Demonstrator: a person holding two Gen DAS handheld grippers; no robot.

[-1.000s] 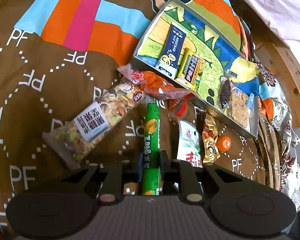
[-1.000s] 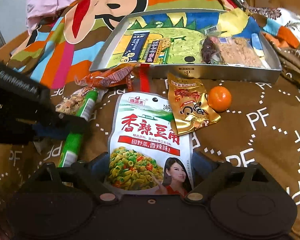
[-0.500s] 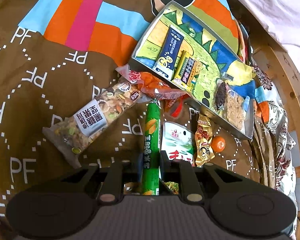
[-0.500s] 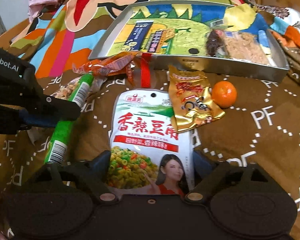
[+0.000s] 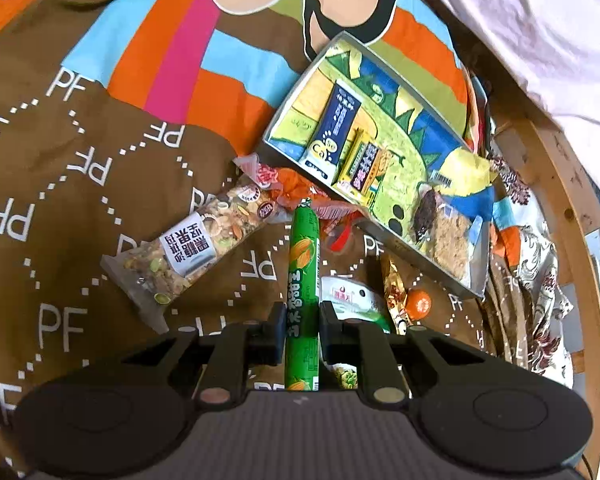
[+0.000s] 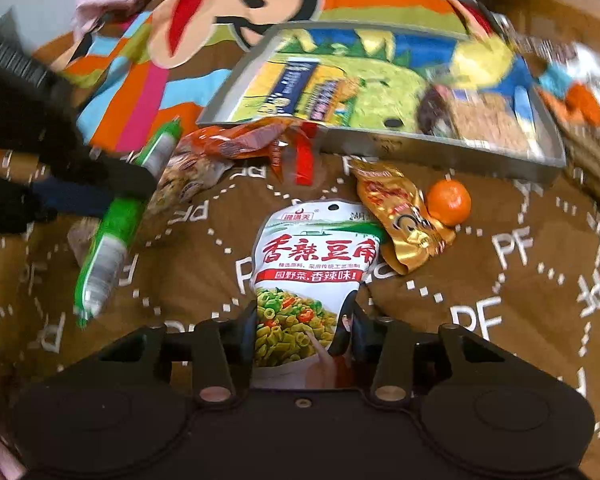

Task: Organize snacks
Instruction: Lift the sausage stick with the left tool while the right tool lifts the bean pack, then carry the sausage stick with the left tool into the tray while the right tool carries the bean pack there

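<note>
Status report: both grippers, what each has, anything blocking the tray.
Left gripper shut on green sausage stick. Right gripper, jaws just closing, pinches white bean pouch. Orange wrapper lies against tray front wall.

A glossy green plastic sausage stick (image 5: 302, 280) is shining between the matt black plastic fingers (image 5: 275, 332), above soft matt brown printed cloth (image 5: 80, 168). At two o'clock, a dull grey metal tray (image 5: 416, 252) is lying beside a bare wooden rail (image 5: 572, 216), while a shiny gold foil packet (image 6: 404, 220) is glinting.
</note>
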